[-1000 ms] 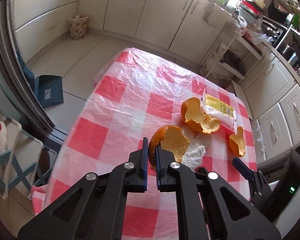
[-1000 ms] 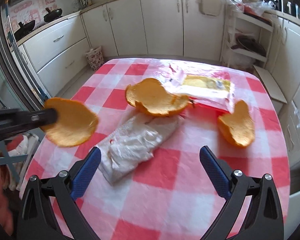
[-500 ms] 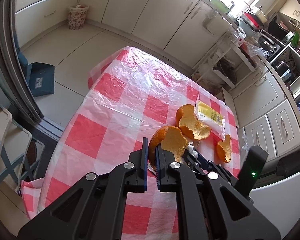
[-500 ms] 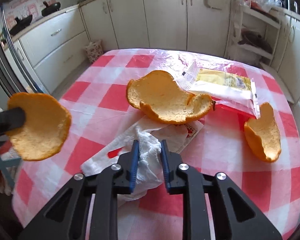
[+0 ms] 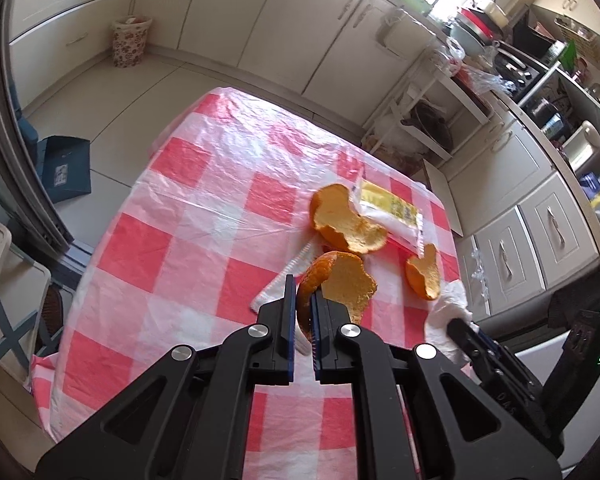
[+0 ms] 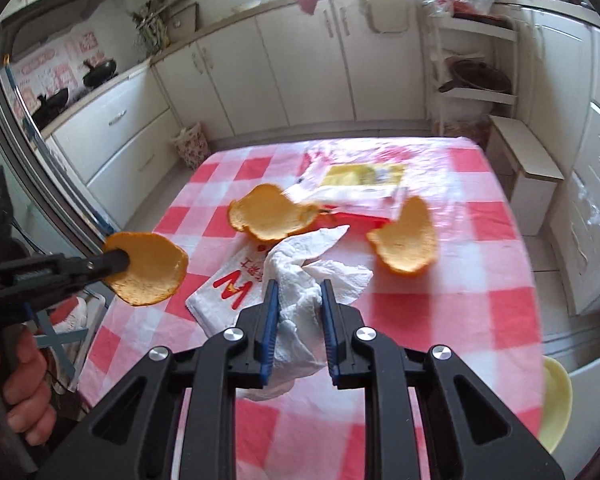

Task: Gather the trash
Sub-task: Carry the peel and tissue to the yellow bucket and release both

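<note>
A: What's the layout?

B: Kitchen, checked tablecloth (image 6: 440,320). My right gripper (image 6: 298,322) is clamped on the crumpled tissue (image 6: 300,280), raised off the cloth. The left gripper (image 5: 303,320) pinches one orange peel (image 5: 340,280).

A: Next?

B: I'd say the big peel (image 6: 272,216), dead ahead of the right gripper, long axis crosswise.

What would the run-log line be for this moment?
left gripper: shut on orange peel | right gripper: shut on paper napkin | on table: two peels, wrapper
</note>
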Motion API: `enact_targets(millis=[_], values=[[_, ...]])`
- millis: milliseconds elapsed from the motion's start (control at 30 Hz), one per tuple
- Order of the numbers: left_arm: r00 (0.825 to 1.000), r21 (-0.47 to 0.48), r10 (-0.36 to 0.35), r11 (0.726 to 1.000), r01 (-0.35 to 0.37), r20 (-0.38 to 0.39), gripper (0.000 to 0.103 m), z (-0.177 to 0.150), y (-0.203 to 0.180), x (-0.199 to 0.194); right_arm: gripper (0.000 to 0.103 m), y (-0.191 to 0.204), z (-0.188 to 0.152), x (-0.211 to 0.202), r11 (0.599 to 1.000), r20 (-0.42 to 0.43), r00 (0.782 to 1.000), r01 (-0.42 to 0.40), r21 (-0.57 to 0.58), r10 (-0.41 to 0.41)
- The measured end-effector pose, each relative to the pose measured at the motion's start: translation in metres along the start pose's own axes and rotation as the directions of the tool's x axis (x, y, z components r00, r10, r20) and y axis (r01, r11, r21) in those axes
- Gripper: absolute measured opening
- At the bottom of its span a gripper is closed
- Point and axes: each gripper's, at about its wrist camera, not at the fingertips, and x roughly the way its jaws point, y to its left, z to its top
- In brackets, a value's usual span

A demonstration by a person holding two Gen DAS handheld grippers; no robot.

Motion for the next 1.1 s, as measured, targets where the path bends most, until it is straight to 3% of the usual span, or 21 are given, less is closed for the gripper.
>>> enact_targets(millis=[333,600,1100], values=[[0.998,0.115,-0.057,0.992,0.054,0.020,0.006,-0.032,-0.055,-0.007,0.021,-0.024,-0.011,-0.050,0.999,0.082,0.996,0.033,-0.006,-0.032],[0.997,0.210,-0.049,0.977,0.034,0.066,0.006,-0.052,-0.092,-0.013,0.022,-0.040,-0.021,-0.079,0.998,0.137,0.988,0.067,-0.013,-0.065],[0.993,0.365,-0.052,0.931,0.011,0.103,0.006,-0.083,-0.154,-0.015,0.022,-0.077,-0.032,-0.102,0.993,0.161,0.981,0.104,0.048,-0.111]])
